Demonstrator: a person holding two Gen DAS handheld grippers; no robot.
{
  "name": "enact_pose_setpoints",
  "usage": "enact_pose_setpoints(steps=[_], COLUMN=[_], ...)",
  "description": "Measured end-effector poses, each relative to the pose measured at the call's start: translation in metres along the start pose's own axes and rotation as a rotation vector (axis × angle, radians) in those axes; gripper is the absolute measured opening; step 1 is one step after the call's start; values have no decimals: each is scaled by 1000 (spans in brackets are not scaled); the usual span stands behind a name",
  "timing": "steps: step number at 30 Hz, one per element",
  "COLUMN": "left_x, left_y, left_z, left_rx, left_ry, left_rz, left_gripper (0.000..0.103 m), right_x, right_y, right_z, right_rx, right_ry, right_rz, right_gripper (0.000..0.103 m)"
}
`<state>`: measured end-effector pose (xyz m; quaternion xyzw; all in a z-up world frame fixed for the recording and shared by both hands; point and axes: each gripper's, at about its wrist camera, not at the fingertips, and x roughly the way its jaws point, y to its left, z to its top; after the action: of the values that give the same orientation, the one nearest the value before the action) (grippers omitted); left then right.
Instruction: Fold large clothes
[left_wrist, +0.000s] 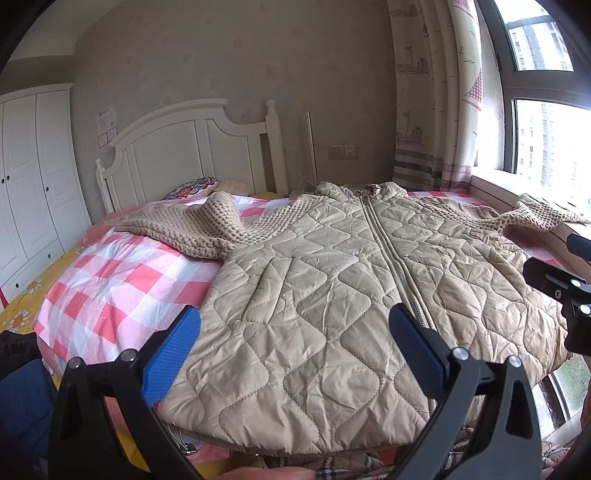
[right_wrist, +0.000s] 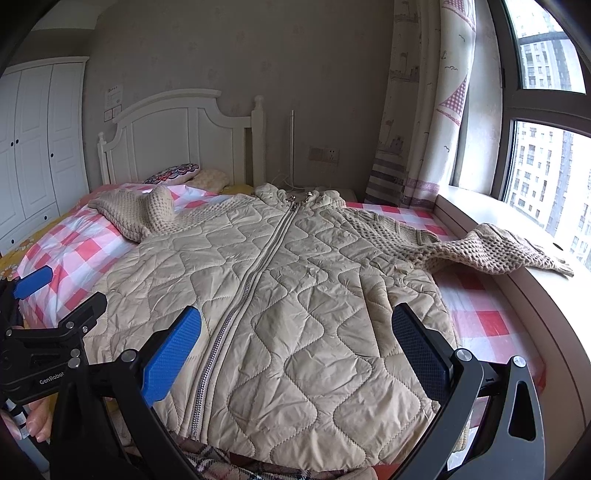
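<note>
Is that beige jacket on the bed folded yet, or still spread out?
Spread out: the quilted jacket lies flat, zipped, both knit sleeves stretched sideways.

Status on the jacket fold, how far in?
Done: beige quilted jacket lies flat on the pink checked sheet, zipped up. In hand: nothing; left tool and right tool hover open near its hem. Left: everything, since both knitted sleeves lie spread outward and no fold is visible.
</note>
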<state>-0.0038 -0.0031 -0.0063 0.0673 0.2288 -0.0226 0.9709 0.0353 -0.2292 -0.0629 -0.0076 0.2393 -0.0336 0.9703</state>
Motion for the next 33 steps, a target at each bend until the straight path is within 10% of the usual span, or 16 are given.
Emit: enact_pose_setpoints(steps=[33], left_x=[2], left_y=[-1], left_z=[-4], left_rx=[1], left_ry=[10], left_rz=[-2], left_gripper=[101], right_x=[4], right_y=[0], right_z=[-4], right_rx=[14], right_ry=[21], right_rz=[14], right_gripper=[99])
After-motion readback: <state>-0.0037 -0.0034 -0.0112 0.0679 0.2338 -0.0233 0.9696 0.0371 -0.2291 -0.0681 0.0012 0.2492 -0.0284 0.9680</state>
